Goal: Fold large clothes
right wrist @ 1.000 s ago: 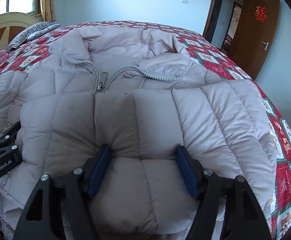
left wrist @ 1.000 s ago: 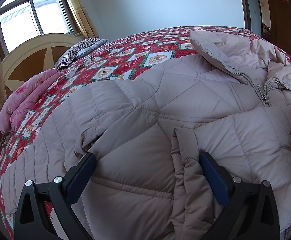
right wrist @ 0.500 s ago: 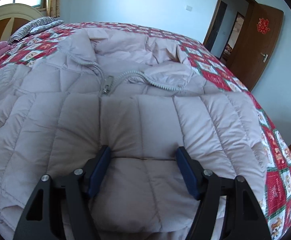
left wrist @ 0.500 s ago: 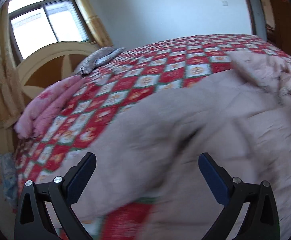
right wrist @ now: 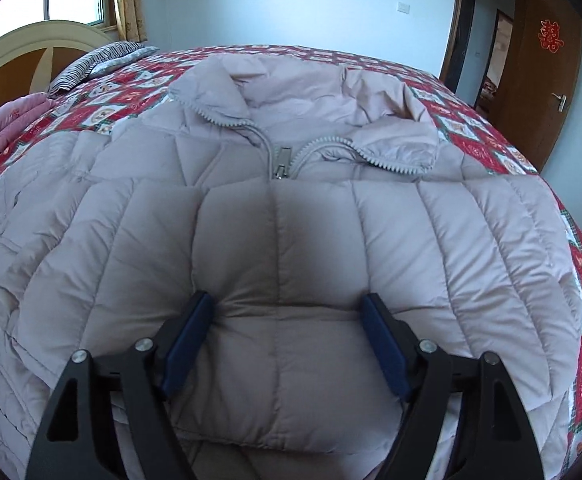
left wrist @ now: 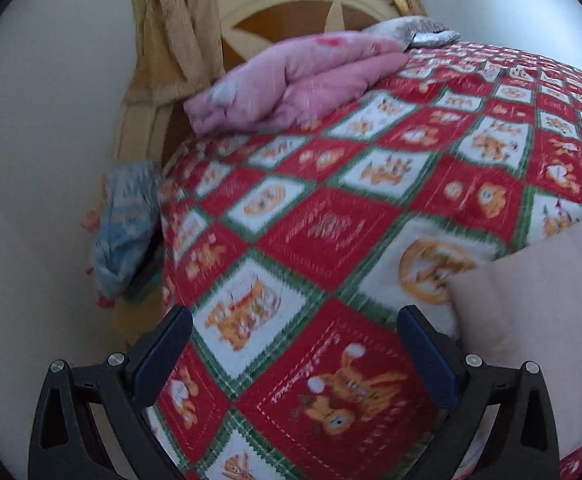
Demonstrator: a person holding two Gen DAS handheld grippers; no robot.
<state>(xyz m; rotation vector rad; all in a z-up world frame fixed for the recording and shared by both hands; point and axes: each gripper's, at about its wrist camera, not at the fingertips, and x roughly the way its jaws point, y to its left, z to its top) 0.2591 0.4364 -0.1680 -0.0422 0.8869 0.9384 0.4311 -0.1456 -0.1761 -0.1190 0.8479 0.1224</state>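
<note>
A red double-happiness character [right wrist: 551,40] hangs as a paper cut-out on the brown door [right wrist: 547,92], and the red squares of the bed's quilt [left wrist: 371,208] carry stitched lettering, one curved line [left wrist: 303,376] beside an orange animal, too blurred to read.

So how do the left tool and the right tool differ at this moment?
The left tool is open over the bare quilt, nothing between its pads. The right tool straddles a fold of the padded jacket, its jaws just opening. Both have blue pads.
</note>
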